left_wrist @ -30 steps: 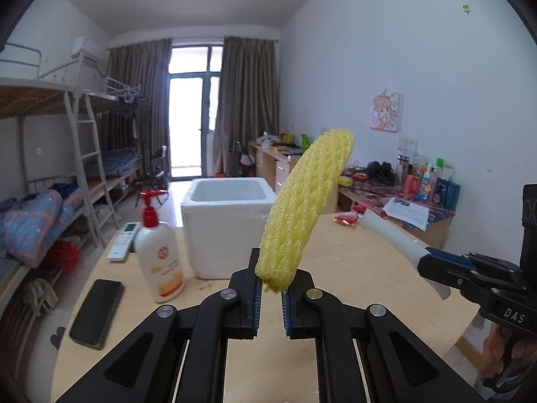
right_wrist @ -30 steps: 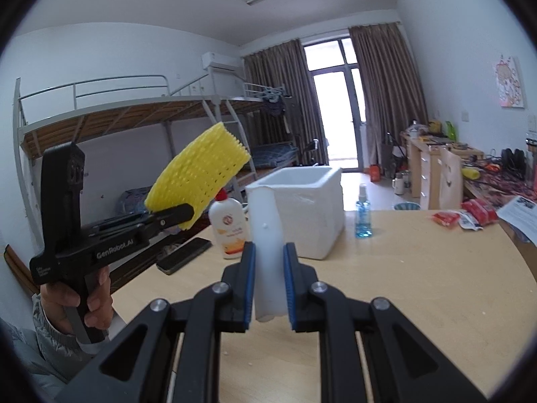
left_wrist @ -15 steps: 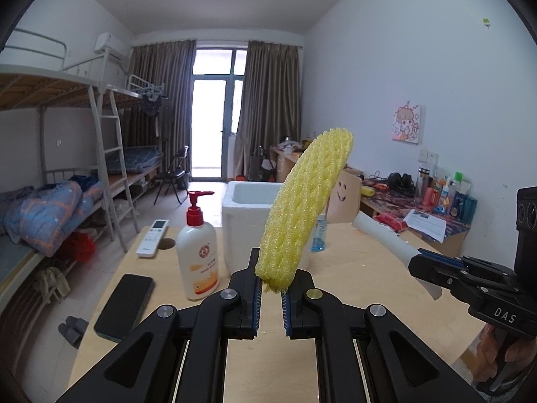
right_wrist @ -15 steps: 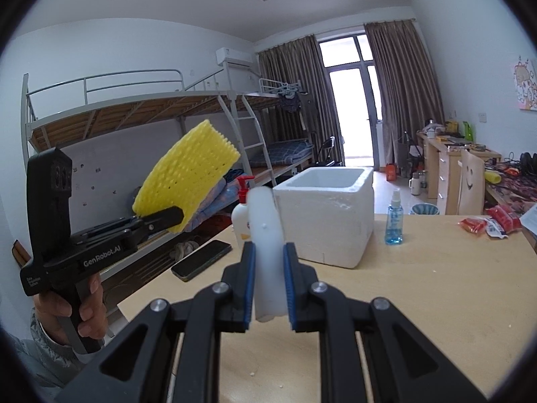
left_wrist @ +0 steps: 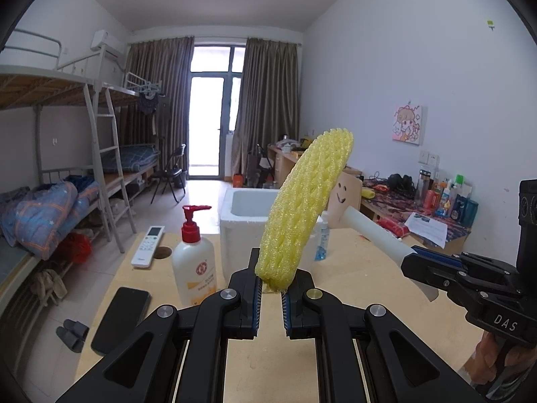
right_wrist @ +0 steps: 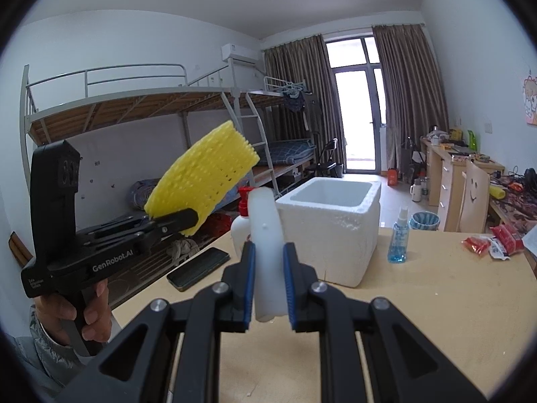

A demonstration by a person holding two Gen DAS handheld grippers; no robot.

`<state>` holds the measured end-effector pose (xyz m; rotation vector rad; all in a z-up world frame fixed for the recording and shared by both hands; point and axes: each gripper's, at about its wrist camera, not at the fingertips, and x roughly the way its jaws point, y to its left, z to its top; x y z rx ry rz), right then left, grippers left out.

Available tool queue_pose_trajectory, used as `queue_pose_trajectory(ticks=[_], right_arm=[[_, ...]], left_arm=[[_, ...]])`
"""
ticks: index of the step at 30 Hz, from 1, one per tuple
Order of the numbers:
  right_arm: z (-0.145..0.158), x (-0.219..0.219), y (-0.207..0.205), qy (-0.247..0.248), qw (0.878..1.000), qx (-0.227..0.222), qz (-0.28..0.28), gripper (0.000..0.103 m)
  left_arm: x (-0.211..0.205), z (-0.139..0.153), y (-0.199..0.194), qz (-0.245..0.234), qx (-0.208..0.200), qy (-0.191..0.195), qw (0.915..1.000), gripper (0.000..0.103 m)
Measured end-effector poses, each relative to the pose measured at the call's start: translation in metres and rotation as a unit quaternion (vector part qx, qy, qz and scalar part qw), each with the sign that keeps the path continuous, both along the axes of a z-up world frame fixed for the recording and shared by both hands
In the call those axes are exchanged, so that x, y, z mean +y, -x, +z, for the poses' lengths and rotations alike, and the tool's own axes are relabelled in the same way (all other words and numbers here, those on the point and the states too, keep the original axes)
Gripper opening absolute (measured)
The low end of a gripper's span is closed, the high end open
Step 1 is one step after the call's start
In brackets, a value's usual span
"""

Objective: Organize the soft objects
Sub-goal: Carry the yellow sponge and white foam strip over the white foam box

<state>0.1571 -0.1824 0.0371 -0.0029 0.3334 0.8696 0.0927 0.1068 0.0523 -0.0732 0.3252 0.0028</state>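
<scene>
Both tongs are gripping: left tongs (left_wrist: 269, 290) holding a yellow foam net (left_wrist: 303, 210), right tongs (right_wrist: 268, 283) a white foam piece (right_wrist: 266, 235), above the counter (right_wrist: 436, 305); the foam box (right_wrist: 330, 225) is looking empty, sorting barely begun

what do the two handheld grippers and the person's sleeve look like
Both are matte black plastic with silver pivot screws and blue ribbed pads. The left gripper has a pistol handle printed "GenRobot.AI" in white, with a boxy black housing on top. The right gripper reads "DAS" on its side. A grey padded jacket sleeve covers the left wrist. No cables show.
</scene>
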Motion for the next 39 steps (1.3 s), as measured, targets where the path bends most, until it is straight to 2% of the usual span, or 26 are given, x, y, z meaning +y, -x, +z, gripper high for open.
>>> queue_pose_trajectory(ticks=[7, 21, 39], right_arm=[[0.012, 0.006, -0.022, 0.013, 1.000, 0.002, -0.015, 0.019], [0.029, 0.022, -0.066, 0.036, 0.999, 0.008, -0.031, 0.019], [0.029, 0.044, -0.131, 0.058, 0.997, 0.018, -0.047, 0.019]], left_arm=[[-0.001, 0.008, -0.024, 0.012, 0.007, -0.010, 0.9999, 0.011], [0.008, 0.019, -0.084, 0.019, 0.027, -0.006, 0.9994, 0.011], [0.017, 0.012, -0.164, 0.026, 0.061, -0.019, 0.9976, 0.011]])
